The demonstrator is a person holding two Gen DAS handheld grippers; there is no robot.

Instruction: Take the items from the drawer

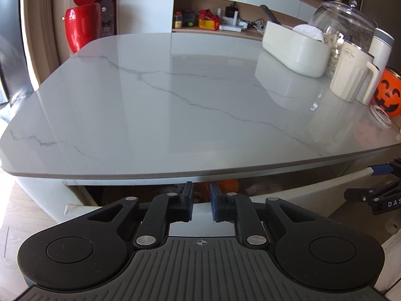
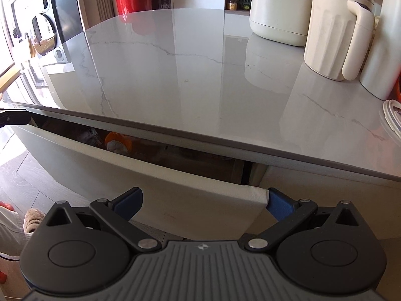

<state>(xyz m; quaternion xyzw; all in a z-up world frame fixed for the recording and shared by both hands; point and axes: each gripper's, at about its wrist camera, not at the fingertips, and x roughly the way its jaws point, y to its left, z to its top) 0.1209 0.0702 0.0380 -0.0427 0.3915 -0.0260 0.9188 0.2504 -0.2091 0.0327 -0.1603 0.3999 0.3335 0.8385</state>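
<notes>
The white drawer (image 2: 175, 200) under the marble table (image 2: 200, 62) stands pulled out part way. In its dark gap lie an orange object (image 2: 117, 140) and a crumpled packet (image 2: 87, 135); the orange object (image 1: 226, 184) also shows in the left wrist view. My right gripper (image 2: 203, 200) is open wide at the drawer front's right corner, holding nothing. My left gripper (image 1: 201, 203) hovers over the drawer front (image 1: 300, 188), its fingers almost together with nothing between them. The rest of the drawer's inside is hidden.
At the table's right stand a cream box (image 1: 295, 50), a cream jug (image 1: 353, 77), a glass jar (image 1: 343, 22) and an orange pumpkin bucket (image 1: 388, 95). A red bin (image 1: 81, 22) stands beyond the table. A slippered foot (image 2: 32, 220) is on the wood floor.
</notes>
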